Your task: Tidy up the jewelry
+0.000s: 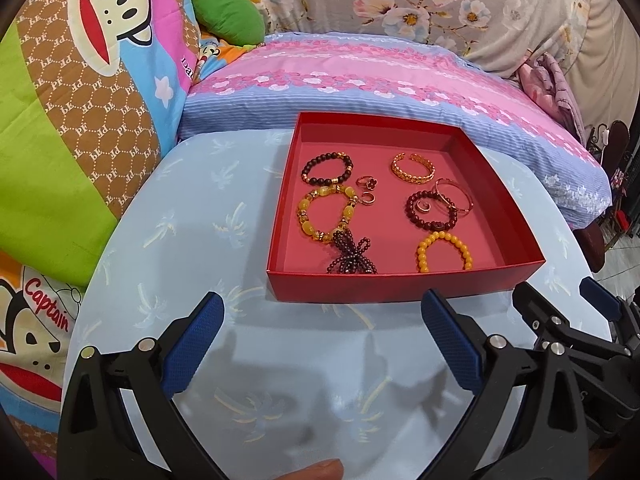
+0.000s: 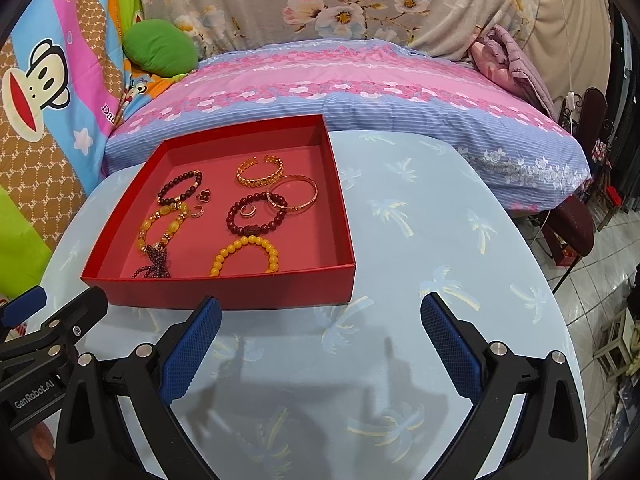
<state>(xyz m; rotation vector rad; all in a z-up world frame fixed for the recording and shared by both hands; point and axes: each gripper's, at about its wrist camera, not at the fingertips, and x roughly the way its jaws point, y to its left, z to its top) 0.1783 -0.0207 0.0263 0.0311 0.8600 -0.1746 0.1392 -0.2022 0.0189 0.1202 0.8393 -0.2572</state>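
A red open box (image 1: 404,285) (image 2: 224,290) stands on a round light-blue table. It holds several bracelets and rings: a yellow bead bracelet (image 1: 444,250) (image 2: 245,256), a dark red bead bracelet (image 1: 430,210) (image 2: 256,216), a gold cuff (image 1: 413,168) (image 2: 260,170), a thin gold bangle (image 2: 294,194), an amber bracelet with a dark bead tassel (image 1: 324,216) (image 2: 160,224) and a dark bead bracelet (image 1: 326,168) (image 2: 178,188). My left gripper (image 1: 322,320) is open and empty just before the box. My right gripper (image 2: 320,320) is open and empty at the box's right front corner.
The table (image 1: 200,220) (image 2: 440,220) has a palm-print cloth. A pink and blue pillow (image 1: 360,76) (image 2: 360,80) lies behind it, with cartoon bedding (image 1: 80,100) at left. The right gripper shows at the lower right of the left wrist view (image 1: 568,312). Tiled floor (image 2: 608,264) lies at right.
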